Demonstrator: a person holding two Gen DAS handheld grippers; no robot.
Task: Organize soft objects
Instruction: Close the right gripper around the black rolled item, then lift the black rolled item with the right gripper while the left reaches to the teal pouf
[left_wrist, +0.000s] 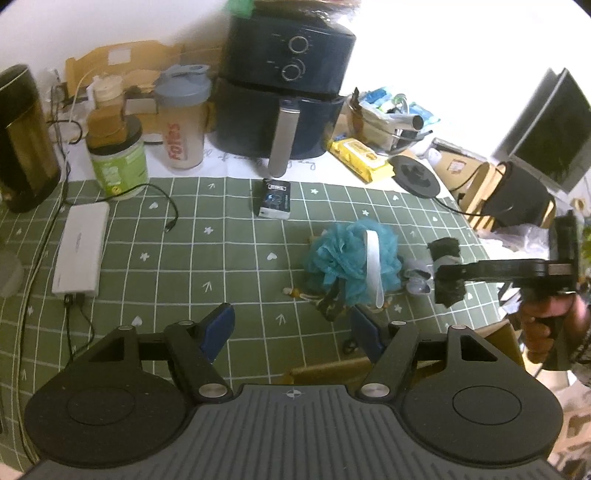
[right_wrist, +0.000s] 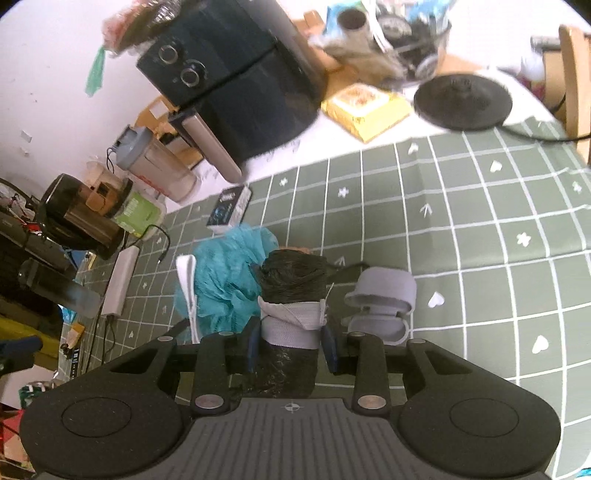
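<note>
Right gripper (right_wrist: 290, 349) is seen at lower centre of the right wrist view, its 2 pads clamped on a black rolled bundle (right_wrist: 293, 282) with a grey band. Teal mesh loofah (right_wrist: 227, 275) is placed just left of it on the green checked tablecloth (right_wrist: 461, 229); grey pouch (right_wrist: 384, 308) just right. Left gripper (left_wrist: 291, 328) is held open over the cloth, nothing between its fingers, loofah at centre right.
</note>
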